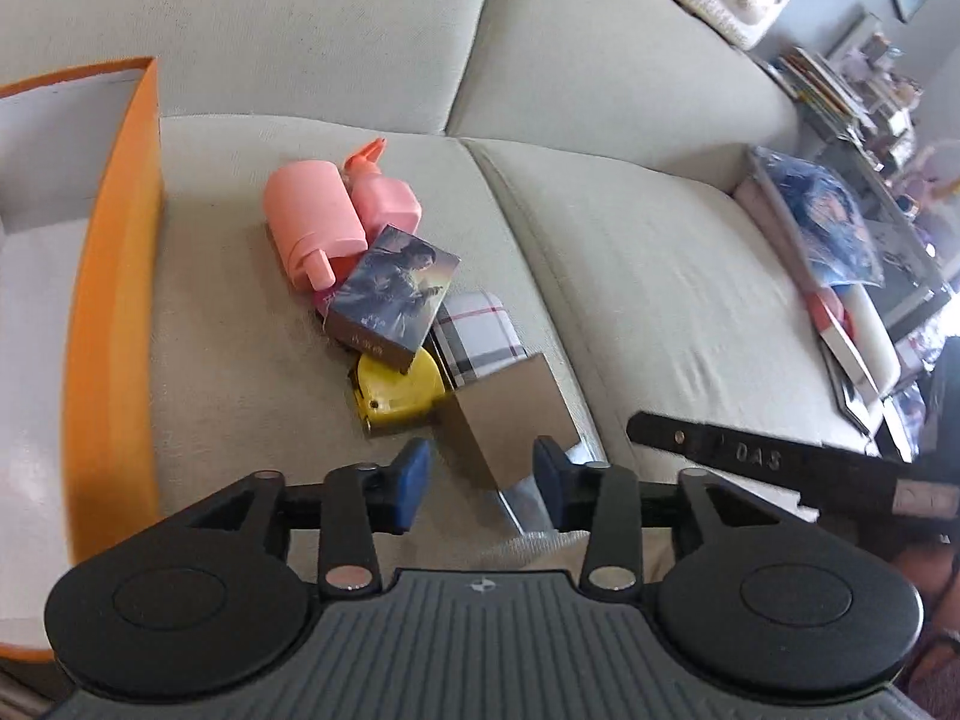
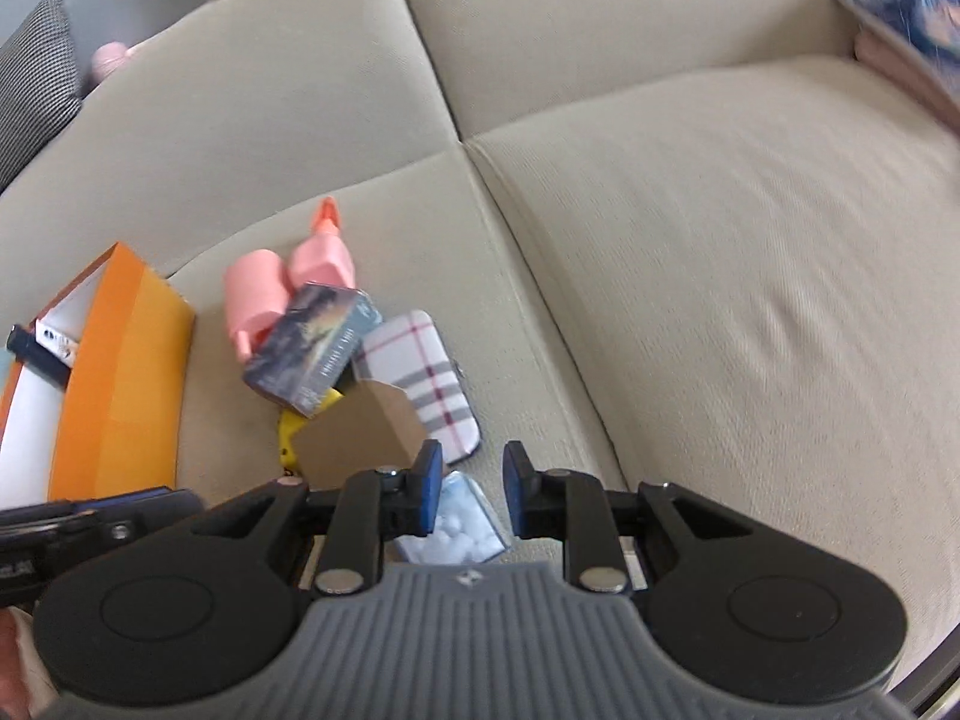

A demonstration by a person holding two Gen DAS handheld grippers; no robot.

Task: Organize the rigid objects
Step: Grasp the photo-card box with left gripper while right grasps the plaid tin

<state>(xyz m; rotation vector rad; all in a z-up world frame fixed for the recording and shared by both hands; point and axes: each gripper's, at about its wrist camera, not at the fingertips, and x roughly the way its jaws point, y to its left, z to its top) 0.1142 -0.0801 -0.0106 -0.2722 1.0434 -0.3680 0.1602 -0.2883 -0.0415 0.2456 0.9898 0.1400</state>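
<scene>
A pile of small items lies on the beige sofa seat: two pink bottles (image 1: pixel 315 213) (image 2: pixel 255 291), a picture-printed box (image 1: pixel 393 297) (image 2: pixel 312 354), a yellow tape measure (image 1: pixel 399 396), a plaid case (image 1: pixel 480 333) (image 2: pixel 429 381) and a brown cardboard box (image 1: pixel 510 414) (image 2: pixel 360 435). My left gripper (image 1: pixel 483 480) is open, its blue pads either side of the brown box's near corner. My right gripper (image 2: pixel 474 495) is open above a clear packet of white pieces (image 2: pixel 456 525).
An orange box with white inside (image 1: pixel 114 312) (image 2: pixel 120 384) stands at the left of the seat, holding dark items (image 2: pixel 42 354). The seam between seat cushions (image 2: pixel 528 324) runs right of the pile. Books and clutter (image 1: pixel 840 252) sit at the far right.
</scene>
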